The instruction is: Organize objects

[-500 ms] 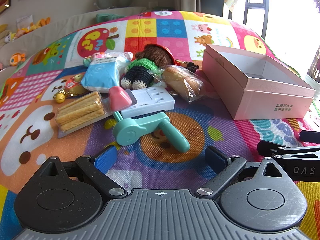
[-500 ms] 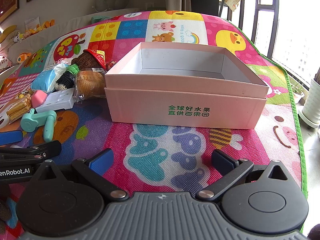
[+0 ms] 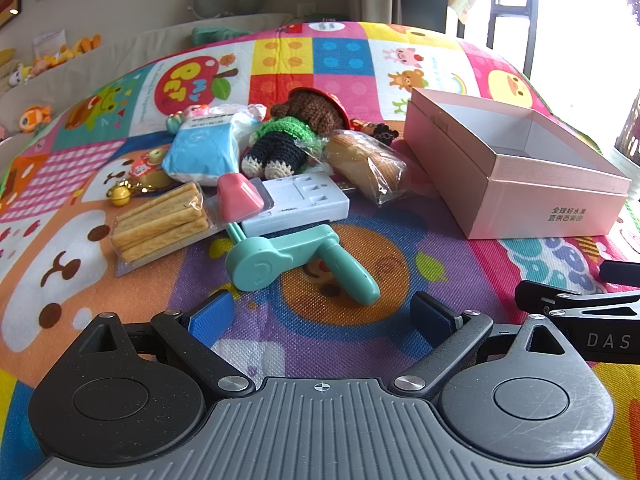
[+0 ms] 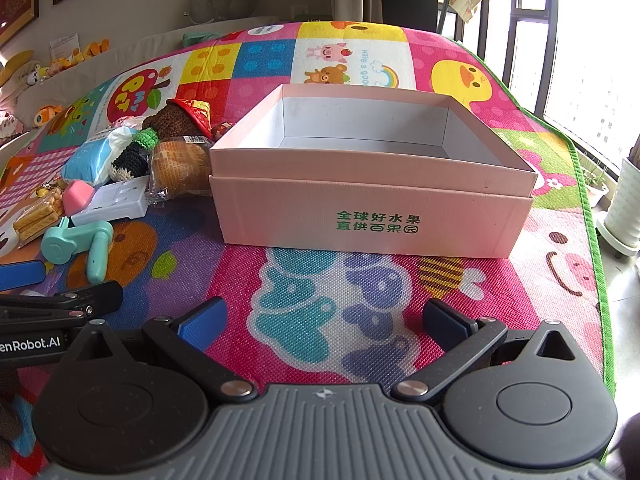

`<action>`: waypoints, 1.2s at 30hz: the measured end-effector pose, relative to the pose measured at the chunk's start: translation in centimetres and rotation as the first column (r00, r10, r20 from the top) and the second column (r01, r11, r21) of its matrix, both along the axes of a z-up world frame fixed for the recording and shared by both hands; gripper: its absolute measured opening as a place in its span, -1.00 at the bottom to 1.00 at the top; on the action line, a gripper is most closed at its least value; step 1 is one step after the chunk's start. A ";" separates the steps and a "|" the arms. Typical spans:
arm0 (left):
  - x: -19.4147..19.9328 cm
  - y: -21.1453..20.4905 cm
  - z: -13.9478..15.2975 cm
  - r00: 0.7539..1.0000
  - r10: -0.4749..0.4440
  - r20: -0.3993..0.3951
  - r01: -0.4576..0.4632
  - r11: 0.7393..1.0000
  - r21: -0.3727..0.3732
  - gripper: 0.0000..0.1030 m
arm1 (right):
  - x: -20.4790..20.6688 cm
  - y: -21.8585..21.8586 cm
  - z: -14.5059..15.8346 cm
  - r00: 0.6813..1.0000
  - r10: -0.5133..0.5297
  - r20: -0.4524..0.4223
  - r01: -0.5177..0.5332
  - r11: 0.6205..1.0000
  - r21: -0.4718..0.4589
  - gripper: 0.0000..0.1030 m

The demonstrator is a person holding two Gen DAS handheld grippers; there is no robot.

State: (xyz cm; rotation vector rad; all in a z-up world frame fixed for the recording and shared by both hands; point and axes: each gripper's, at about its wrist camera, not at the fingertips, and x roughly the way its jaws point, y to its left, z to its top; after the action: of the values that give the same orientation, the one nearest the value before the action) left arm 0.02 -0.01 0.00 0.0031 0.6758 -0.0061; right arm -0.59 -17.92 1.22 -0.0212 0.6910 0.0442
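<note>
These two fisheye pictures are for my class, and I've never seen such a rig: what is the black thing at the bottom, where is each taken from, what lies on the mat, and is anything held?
Each picture comes from a camera on a hand-held gripper, looking forward along its jaws. The left gripper faces a pile of small things on the play mat: a teal hand-crank tool, a white power strip, packed biscuit sticks, a crocheted doll, wrapped bread and a blue packet. The right gripper faces an open pink box; what shows of its inside is bare. Both jaws stand wide open, holding nothing.
</note>
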 end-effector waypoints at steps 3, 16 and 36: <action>0.0 0.0 0.0 1.000 -0.001 0.000 0.001 1.000 0.000 0.91 | 0.0 0.0 0.0 1.000 0.000 0.000 0.000 1.000 0.000 1.00; -0.1 0.0 0.0 1.000 -0.010 -0.004 0.010 1.000 0.005 0.93 | 0.1 0.0 0.0 1.000 0.001 -0.001 -0.001 1.000 0.006 1.00; -0.1 0.1 0.1 1.000 -0.024 0.001 0.024 1.000 -0.007 0.92 | 0.2 -0.4 0.8 0.994 0.053 -0.094 -0.052 0.999 0.009 1.00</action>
State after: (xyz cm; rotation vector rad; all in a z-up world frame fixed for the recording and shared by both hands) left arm -0.04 0.07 0.13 0.0043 0.6746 -0.0314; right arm -0.38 -18.34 2.06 -0.0318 0.7845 0.0985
